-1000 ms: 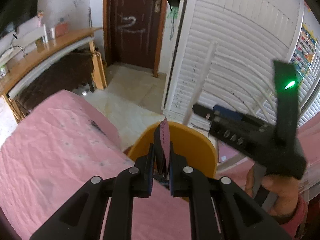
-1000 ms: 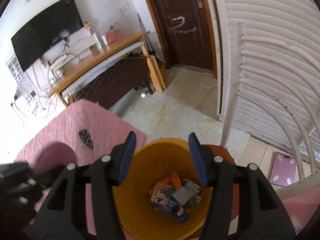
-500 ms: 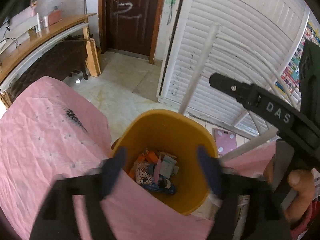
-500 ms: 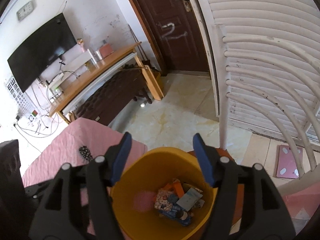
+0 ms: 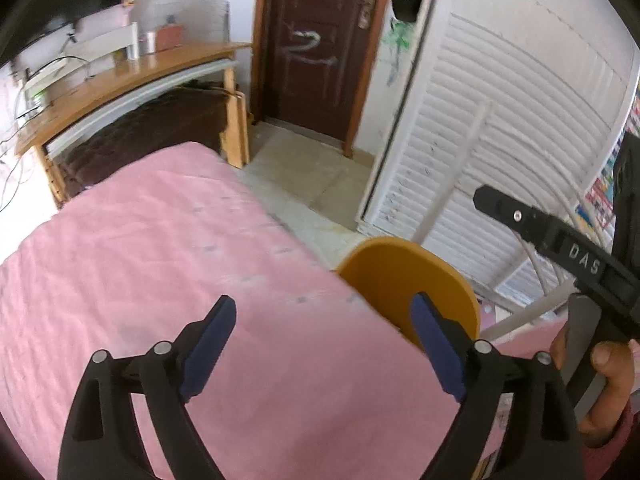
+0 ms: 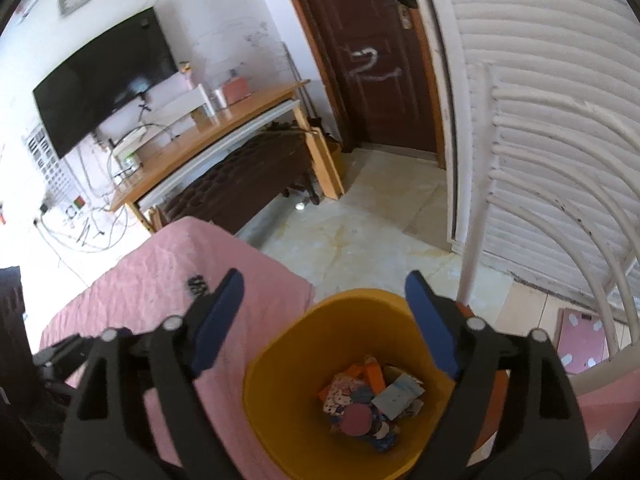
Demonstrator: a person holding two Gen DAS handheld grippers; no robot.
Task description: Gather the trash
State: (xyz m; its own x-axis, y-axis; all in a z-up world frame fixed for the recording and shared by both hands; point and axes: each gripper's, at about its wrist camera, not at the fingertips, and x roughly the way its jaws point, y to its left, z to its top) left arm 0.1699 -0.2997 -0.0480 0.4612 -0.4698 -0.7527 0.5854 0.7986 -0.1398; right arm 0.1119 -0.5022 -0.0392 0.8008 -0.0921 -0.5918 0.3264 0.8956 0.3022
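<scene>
An orange trash bin (image 6: 280, 412) stands beside the pink bed and holds several wrappers and a round pink piece (image 6: 357, 419). My right gripper (image 6: 324, 324) is open and empty, right above the bin. My left gripper (image 5: 324, 344) is open and empty over the pink bed cover (image 5: 160, 260), with the bin (image 5: 404, 280) ahead to its right. The right gripper's black body (image 5: 560, 248) shows at the right edge of the left wrist view, held in a hand. A small dark item (image 6: 197, 285) lies on the bed near its edge.
A white louvred wardrobe (image 6: 540, 120) and white curved rack bars (image 6: 592, 272) stand to the right. A brown door (image 5: 320, 48) is ahead across a tiled floor. A wooden desk (image 6: 208, 156) with a TV (image 6: 104, 80) above is at the left.
My left gripper opened and dropped the pink piece into the bin, then swung left and back over the bed. My right gripper stayed open above the bin.
</scene>
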